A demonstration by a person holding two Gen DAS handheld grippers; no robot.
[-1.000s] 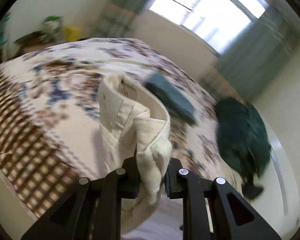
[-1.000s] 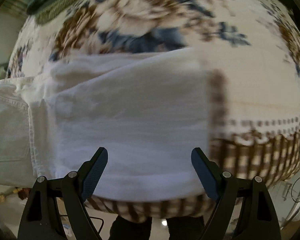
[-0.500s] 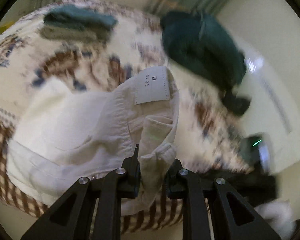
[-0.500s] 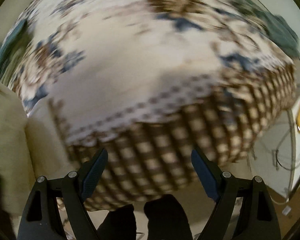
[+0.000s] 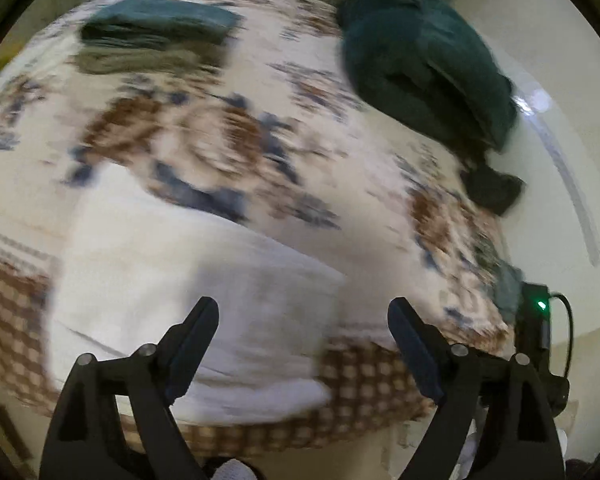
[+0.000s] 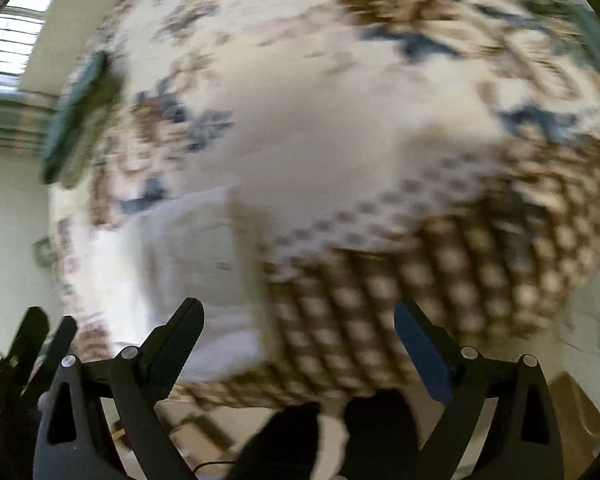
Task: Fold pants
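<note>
Fold just laid down, both grippers free. Left gripper (image 5: pixel 302 350) has just been opening: fingers (image 5: pixel 194 344) stand wide apart with nothing pinched between them, hanging above the near part of the pants (image 5: pixel 188 300). Right gripper (image 6: pixel 298 354) has also just been opening a bit further, fingers (image 6: pixel 420 354) wide, nothing between them; it sits over the checkered border of the bed (image 6: pixel 440 280), pants just off to its left in that view. The pants are a cream-white flat bundle at the near edge of the bed, partly over the brown checked strip; both views are motion-blurred, so I can't tell how many layers or whether the edges line up. Other stuff on the bed, well apart from the pants: a folded stack (image 5: pixel 156 36) at the far side and a dark green garment (image 5: pixel 424 60) toward the far right edge. My read: release step after a fold, so mid-task or later, not clearly finished. Next move probably needs a check of the bundle shape once blur settles, then either one more fold (both grippers pinch matching corners of one short edge and carry it across) or a smoothing pass. Risk: near edge overhangs the bed border, so a sloppy grab could drag it off.
</note>
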